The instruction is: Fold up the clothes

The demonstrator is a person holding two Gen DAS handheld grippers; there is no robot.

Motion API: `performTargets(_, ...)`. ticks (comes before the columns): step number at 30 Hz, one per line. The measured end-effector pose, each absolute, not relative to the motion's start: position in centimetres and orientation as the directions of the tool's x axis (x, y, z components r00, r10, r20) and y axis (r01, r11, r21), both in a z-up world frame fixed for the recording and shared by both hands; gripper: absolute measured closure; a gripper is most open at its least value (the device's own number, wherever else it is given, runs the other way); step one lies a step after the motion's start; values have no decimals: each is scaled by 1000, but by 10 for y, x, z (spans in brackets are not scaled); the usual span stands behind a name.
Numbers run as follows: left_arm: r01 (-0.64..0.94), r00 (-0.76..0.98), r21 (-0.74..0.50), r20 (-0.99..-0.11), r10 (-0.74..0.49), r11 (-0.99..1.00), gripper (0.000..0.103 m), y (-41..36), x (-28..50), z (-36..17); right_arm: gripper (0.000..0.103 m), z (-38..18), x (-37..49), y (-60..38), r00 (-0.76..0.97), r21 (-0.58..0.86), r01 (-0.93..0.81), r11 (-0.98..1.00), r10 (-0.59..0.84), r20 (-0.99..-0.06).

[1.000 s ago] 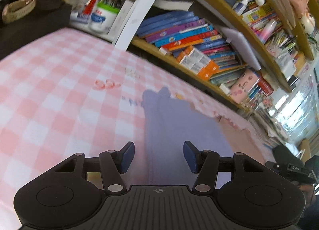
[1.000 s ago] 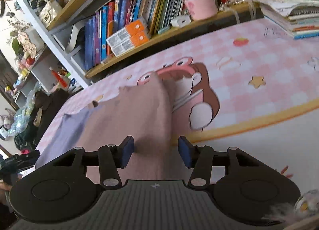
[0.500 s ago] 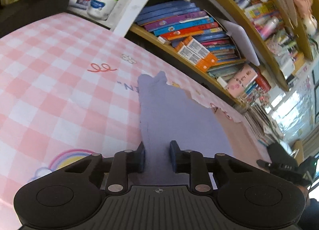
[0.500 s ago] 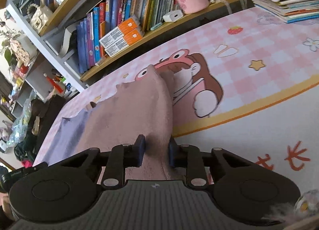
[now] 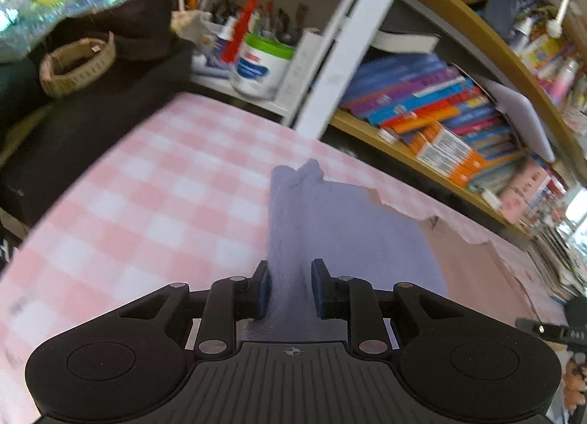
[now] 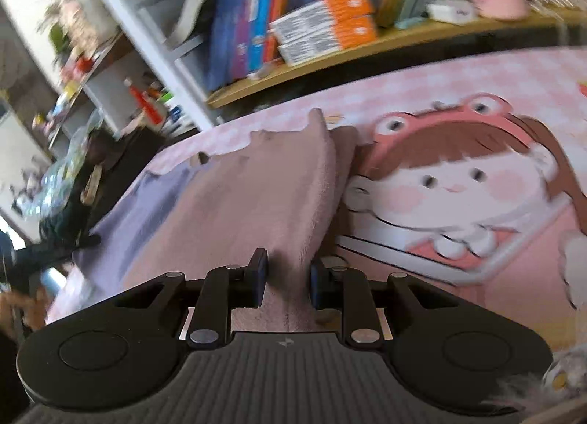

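A two-tone soft cloth lies on the pink checked bed sheet [image 5: 154, 211]. Its lilac half [image 5: 341, 225] fills the middle of the left wrist view; its dusty pink half [image 6: 256, 203] fills the middle of the right wrist view. My left gripper [image 5: 289, 290] is shut on the near edge of the lilac half, which rises in a ridge from the jaws. My right gripper [image 6: 287, 282] is shut on the near edge of the pink half, also pulled into a ridge. The far scalloped edge [image 5: 389, 207] still rests on the sheet.
A wooden bookshelf [image 5: 433, 119] packed with books runs along the far side of the bed. A white tub with pens [image 5: 262, 68] and dark bags [image 5: 110, 68] stand at the far left. A cartoon girl print [image 6: 462, 196] covers the sheet on the right.
Both grippers went from open to shut on the cloth's near edge, then lifted it. The views are now blurred from motion and the cloth edges stand up in ridges.
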State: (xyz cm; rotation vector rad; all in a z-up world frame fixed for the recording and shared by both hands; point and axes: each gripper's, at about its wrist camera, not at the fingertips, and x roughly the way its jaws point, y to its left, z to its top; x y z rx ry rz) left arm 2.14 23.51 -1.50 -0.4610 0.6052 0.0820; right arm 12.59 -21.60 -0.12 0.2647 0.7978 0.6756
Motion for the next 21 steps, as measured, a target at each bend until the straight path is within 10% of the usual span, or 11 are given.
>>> performTargets(4,-261,854,-389,-520,23,883,78,236,-2,0,68,11,125,-215,531,385,-526,759,646,-548)
performTargets(11,-361,859,-531,-510,52,766,68,214,-42,8,68,38,110,-216,533,134,-755,642,720,-445)
performTargets(21,-510,826,-760,-564,-19,404,55,210,-38,-41,71,21,113,-209,392,-16,-891,454,752,-529)
